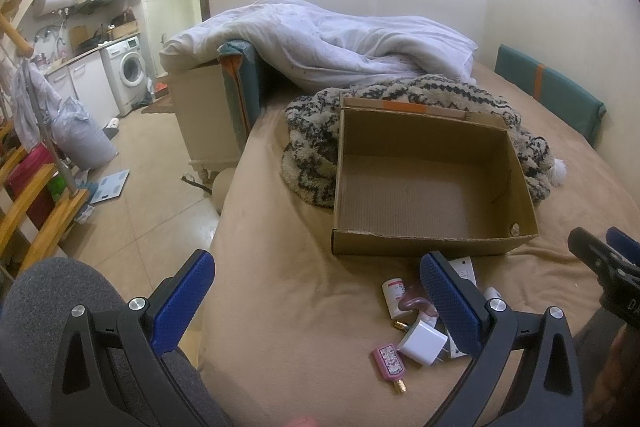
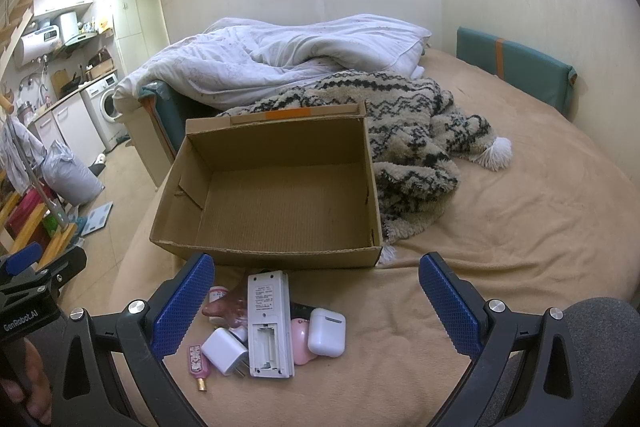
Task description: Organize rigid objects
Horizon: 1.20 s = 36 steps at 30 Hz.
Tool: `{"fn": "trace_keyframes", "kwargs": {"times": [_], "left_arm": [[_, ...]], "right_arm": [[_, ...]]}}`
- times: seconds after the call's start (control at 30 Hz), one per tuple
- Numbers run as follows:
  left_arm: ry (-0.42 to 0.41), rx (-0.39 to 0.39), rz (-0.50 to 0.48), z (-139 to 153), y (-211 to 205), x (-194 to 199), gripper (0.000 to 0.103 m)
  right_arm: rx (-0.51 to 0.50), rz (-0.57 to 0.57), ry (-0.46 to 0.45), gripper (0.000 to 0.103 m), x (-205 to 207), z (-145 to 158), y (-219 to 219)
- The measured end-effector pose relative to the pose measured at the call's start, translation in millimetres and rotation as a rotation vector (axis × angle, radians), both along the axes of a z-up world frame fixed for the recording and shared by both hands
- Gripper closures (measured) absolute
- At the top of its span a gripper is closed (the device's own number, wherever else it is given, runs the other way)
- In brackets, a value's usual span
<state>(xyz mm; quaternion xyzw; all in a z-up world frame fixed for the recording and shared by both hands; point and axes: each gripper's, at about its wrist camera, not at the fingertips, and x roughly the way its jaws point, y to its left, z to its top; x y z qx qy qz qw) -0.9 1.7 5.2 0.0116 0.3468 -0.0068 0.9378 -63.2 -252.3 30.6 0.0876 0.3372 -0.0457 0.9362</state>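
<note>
Down at your fingertips, both claws are spread wide with nothing between the blue pads: your left claw hangs over the near edge of the bed, your right claw just above the pile. And what a pile — a white remote lying face down with its battery bay uncovered, its label print too small to read; a white earbud case touching a pink item on its right; a white charger cube; a small pink patterned bottle with a gold cap; a little white red-labelled bottle, writing unreadable. On the left claw's body you can read "GenRobot.AI". Just beyond the pile, the cardboard box sits open and bare inside. Behind it, a black-and-cream shaggy blanket, then a white duvet.
</note>
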Motion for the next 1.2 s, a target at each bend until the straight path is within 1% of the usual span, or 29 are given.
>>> {"fn": "trace_keyframes", "kwargs": {"times": [0.93, 1.2], "left_arm": [[-0.004, 0.002, 0.004, 2.6, 0.5, -1.3, 0.001], [0.0, 0.003, 0.018, 1.9, 5.6, 0.0, 0.001]], "right_arm": [[-0.002, 0.002, 0.0, 0.0, 0.0, -1.4, 0.3], [0.001, 0.004, -0.002, 0.0, -0.2, -1.3, 0.0]]}}
